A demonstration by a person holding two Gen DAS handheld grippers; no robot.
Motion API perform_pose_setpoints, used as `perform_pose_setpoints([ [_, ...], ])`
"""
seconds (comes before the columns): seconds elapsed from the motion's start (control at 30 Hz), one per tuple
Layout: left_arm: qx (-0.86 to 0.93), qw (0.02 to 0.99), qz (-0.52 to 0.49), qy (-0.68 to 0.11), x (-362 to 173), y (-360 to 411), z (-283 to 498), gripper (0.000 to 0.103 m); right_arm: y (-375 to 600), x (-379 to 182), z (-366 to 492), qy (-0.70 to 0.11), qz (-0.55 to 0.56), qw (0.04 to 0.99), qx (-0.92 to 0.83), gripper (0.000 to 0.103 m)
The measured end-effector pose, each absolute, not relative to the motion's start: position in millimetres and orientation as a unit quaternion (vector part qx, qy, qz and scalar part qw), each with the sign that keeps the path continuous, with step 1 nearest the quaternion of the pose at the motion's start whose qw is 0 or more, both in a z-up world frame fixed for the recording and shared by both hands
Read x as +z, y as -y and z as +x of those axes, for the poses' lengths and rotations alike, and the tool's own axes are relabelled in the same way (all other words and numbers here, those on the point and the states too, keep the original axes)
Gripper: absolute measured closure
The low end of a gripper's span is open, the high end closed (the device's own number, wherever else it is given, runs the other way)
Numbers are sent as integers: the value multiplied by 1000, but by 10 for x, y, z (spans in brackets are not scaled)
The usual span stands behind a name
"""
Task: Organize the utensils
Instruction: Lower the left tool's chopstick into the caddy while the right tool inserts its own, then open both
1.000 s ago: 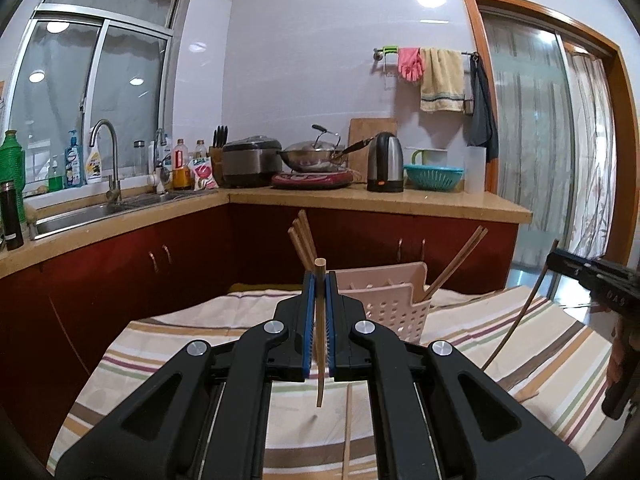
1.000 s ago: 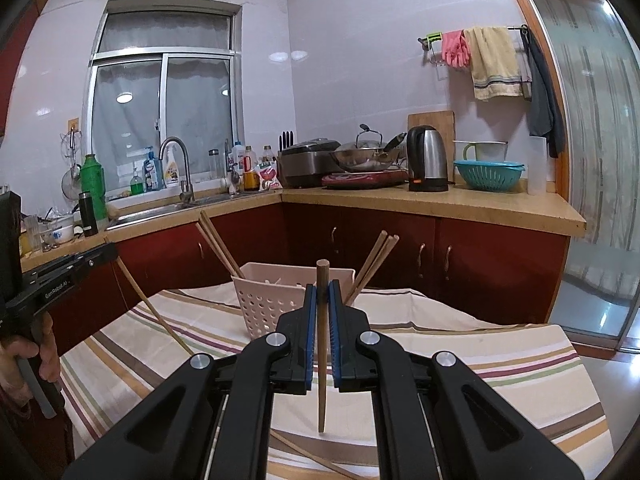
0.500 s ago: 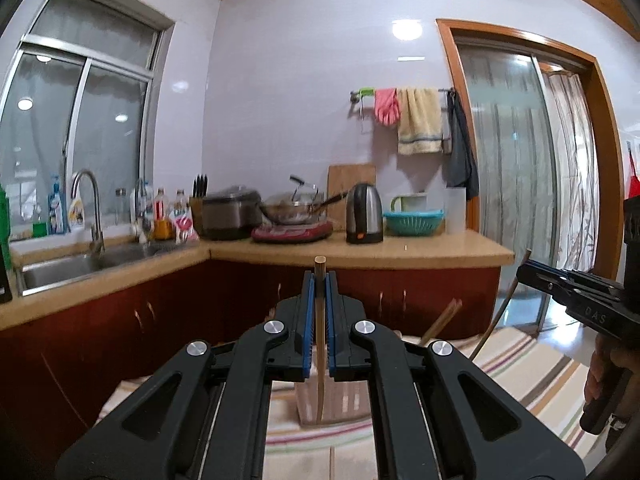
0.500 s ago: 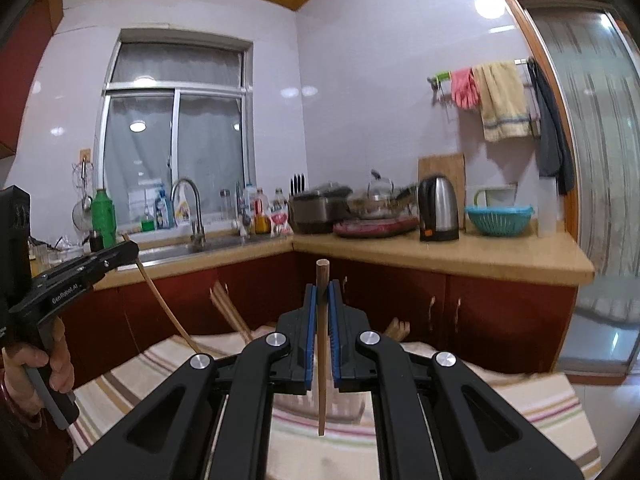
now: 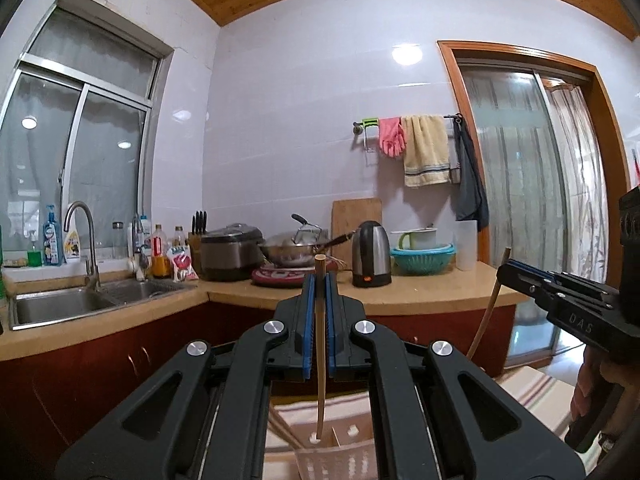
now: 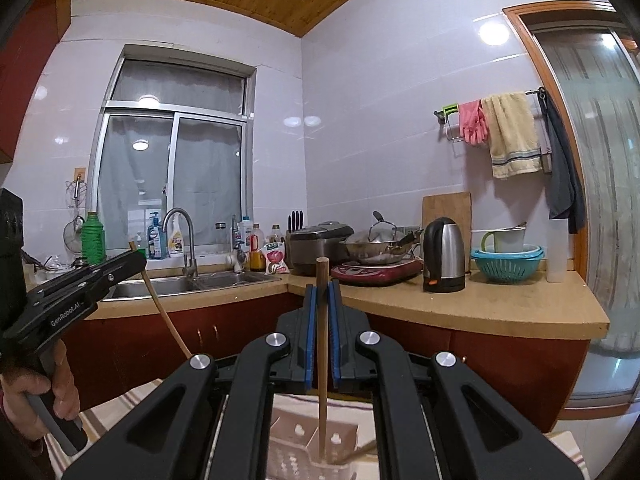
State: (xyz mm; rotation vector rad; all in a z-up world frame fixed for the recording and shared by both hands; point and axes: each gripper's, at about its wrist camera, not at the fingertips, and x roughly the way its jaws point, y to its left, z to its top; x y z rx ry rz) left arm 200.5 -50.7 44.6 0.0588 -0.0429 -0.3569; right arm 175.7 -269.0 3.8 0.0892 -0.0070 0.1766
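My left gripper (image 5: pixel 319 280) is shut on a light wooden chopstick (image 5: pixel 320 360) held upright, its lower tip just above the pink perforated utensil basket (image 5: pixel 340 456). My right gripper (image 6: pixel 322 292) is shut on a darker wooden chopstick (image 6: pixel 322 380), also upright, its tip inside the same basket (image 6: pixel 296 452). Each gripper shows in the other's view: the right one (image 5: pixel 508 268) at the right edge, the left one (image 6: pixel 136 256) at the left edge. Other chopsticks (image 5: pixel 280 428) lean in the basket.
The basket stands on a striped tablecloth (image 5: pixel 532 392). Behind is a kitchen counter (image 6: pixel 500 304) with a kettle (image 6: pixel 444 256), wok (image 6: pixel 376 246), rice cooker (image 5: pixel 230 250), teal colander (image 6: pixel 508 262) and a sink (image 5: pixel 60 304) with a tap.
Both grippers have risen and moved forward over the basket with their chopsticks. The basket has dropped from mid-view to the bottom edge, and the chopstick tips now hang at its opening.
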Motion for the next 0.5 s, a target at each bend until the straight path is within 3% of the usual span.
perform_pose_setpoints([
  [0.5,-177,981,6,-75,-352,622,2827,97,2647,-650,2522,-81,74,990,94,96],
])
